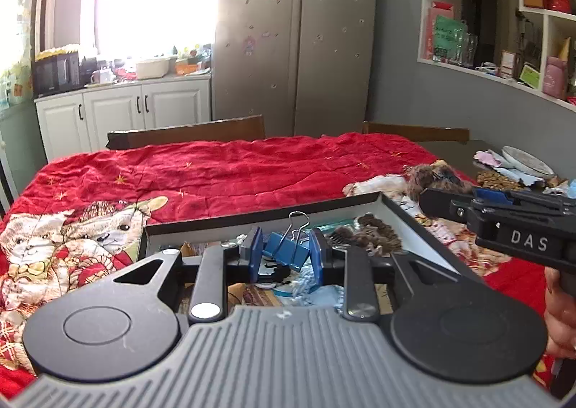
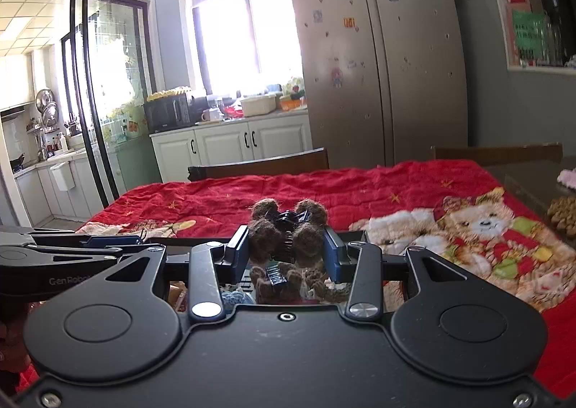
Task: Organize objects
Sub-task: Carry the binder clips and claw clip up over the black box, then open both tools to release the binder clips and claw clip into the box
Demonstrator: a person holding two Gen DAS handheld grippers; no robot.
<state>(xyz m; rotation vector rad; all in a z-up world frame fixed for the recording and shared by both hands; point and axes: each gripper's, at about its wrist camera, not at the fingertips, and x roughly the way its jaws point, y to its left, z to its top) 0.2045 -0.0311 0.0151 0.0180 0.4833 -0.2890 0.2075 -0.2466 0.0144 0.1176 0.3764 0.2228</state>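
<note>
Two grippers are working over the red bear-print quilt, both loaded. Left gripper is pinching a blue binder clip between its blue pads, wire handles sticking up and away from the camera. It's hovering above a shallow dark-walled tray that's sitting on the quilt, with mixed small clutter inside; contents under the jaws are too jumbled to tell apart. Right gripper is clamping a brown fuzzy hair claw with black teeth, fuzzy balls bulging above and below the pads. In the left wrist view, the right gripper is showing at the right edge, poking in over the tray's far-right corner, a hand gripping it from below. Two wooden chair backs are standing at the table's far side.
</note>
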